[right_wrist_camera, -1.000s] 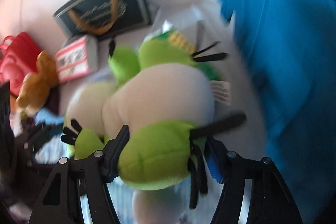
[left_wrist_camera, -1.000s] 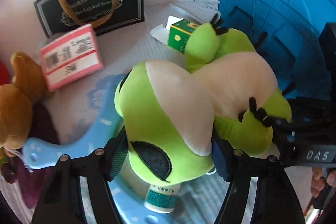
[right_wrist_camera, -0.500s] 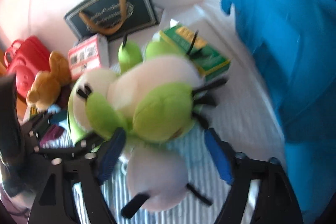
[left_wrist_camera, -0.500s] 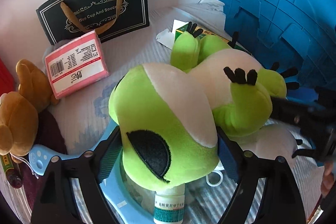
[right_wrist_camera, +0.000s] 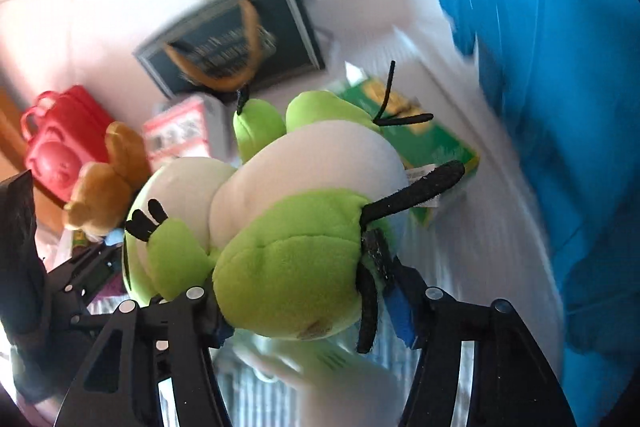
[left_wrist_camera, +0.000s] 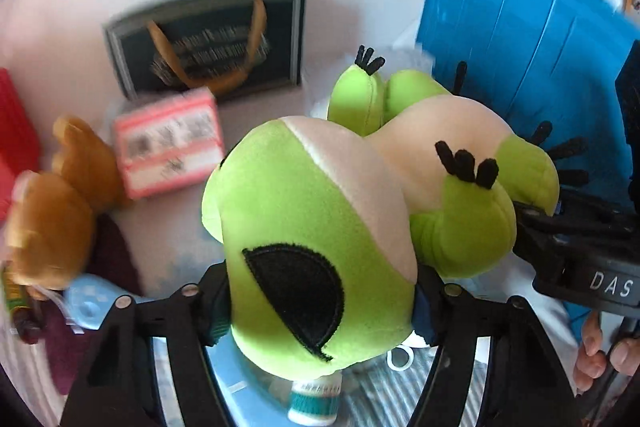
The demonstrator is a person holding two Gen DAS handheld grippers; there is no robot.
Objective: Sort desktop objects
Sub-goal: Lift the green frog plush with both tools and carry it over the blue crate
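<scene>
Both tools have just closed again after spreading half a second ago, and the green plush frog [left_wrist_camera: 312, 227] now sits higher against the clutter behind it than it did a second back. Its head fills the gap of the left tool [left_wrist_camera: 320, 303], whose pads press in on either side below the black eye patch. One hind leg of the frog fills the right tool [right_wrist_camera: 304, 311] the same way, squeezed between both pads, with black toes trailing past the right-hand one. Each tool is thus about half spread and clamped on the frog, which hangs between them, belly up, above the striped tabletop [right_wrist_camera: 460, 267]. Under the head stands a small white bottle [left_wrist_camera: 316, 401]. Farther off lie a pink box [left_wrist_camera: 170, 145], a dark gift bag [left_wrist_camera: 208, 43] and a brown teddy bear [left_wrist_camera: 52, 211] to the left. A green box [right_wrist_camera: 432, 143] lies right of the frog, and a blue crate [left_wrist_camera: 532, 39] rises at far right.
</scene>
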